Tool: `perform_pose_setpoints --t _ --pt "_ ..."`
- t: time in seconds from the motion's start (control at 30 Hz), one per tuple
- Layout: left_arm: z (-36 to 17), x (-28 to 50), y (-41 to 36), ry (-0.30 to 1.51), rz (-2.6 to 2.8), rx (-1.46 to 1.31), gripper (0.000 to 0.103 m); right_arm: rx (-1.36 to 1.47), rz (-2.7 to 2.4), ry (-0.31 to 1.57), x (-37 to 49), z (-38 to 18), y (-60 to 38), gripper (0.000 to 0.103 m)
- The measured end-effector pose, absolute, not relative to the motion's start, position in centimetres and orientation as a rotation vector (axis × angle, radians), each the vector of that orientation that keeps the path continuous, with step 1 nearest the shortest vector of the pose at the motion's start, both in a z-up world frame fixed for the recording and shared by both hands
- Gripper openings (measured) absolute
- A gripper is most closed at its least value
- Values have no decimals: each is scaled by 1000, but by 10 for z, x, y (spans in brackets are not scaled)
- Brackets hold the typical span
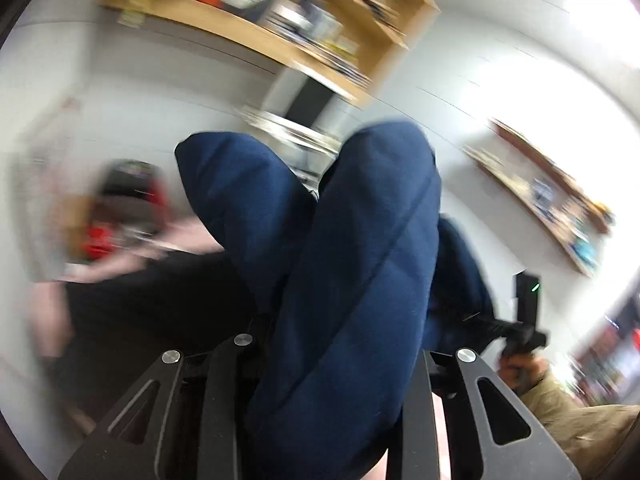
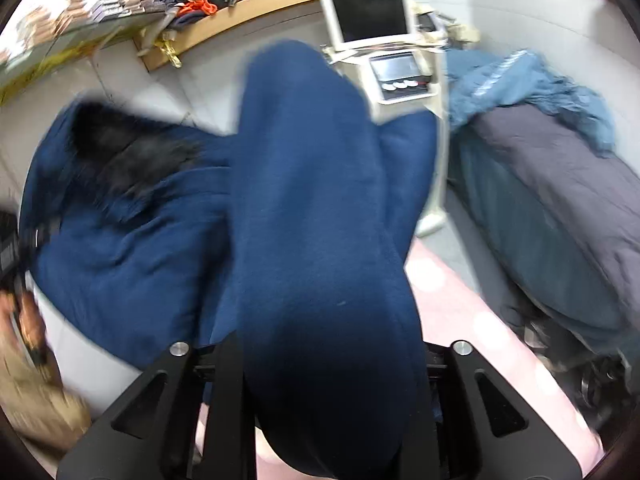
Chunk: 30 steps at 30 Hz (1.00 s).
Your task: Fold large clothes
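A large navy blue garment (image 1: 352, 248) is held up in the air and bulges over both grippers. My left gripper (image 1: 332, 364) is shut on a fold of it; its fingertips are hidden under the cloth. My right gripper (image 2: 328, 360) is shut on another part of the same navy garment (image 2: 316, 216), its tips also covered. In the right wrist view the garment spreads left, showing a black fuzzy lining (image 2: 132, 152). The right gripper shows in the left wrist view (image 1: 524, 332), held by a hand in a tan sleeve.
A pink dotted surface (image 2: 480, 320) lies below. A pile of grey and blue-green clothes (image 2: 560, 184) sits at the right. A white monitor and device stand (image 2: 372, 16) is behind. Wooden shelves (image 1: 304, 32) with clutter line the walls.
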<state>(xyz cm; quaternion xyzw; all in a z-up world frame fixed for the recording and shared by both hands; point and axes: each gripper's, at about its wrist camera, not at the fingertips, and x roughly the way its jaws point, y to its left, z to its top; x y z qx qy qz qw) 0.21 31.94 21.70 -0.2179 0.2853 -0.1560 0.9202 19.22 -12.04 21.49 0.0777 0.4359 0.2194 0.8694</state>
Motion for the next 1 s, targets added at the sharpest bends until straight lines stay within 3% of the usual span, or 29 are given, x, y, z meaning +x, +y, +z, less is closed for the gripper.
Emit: perform_pose_setpoints --t 0.13,0.23,0.27,0.3,0.33,0.37,0.5,0.63,0.87,1.0 --pt "130 16 401 723 -33 -629 30 347 456 1079 327 165 -80 44" --pt "44 23 435 892 108 -762 37 394 370 1219 377 99 -40 45" --pt "27 20 441 898 126 -807 41 340 307 1241 381 80 -28 53" --pt "14 18 447 904 137 -845 52 208 222 1253 384 61 -9 60" --pt "2 16 452 908 138 -894 60 103 181 1245 388 48 7 75" --pt "-1 17 454 898 131 -921 62 50 173 1225 394 41 16 80" --pt "4 22 448 892 164 -833 77 17 166 1151 388 28 9 84" --pt "25 14 454 841 266 -775 77 212 181 1096 387 45 -22 84" --pt "128 -5 442 570 474 -465 86 550 231 1080 396 67 -56 84" --pt "138 21 402 612 240 -399 86 760 247 1107 395 53 -70 84"
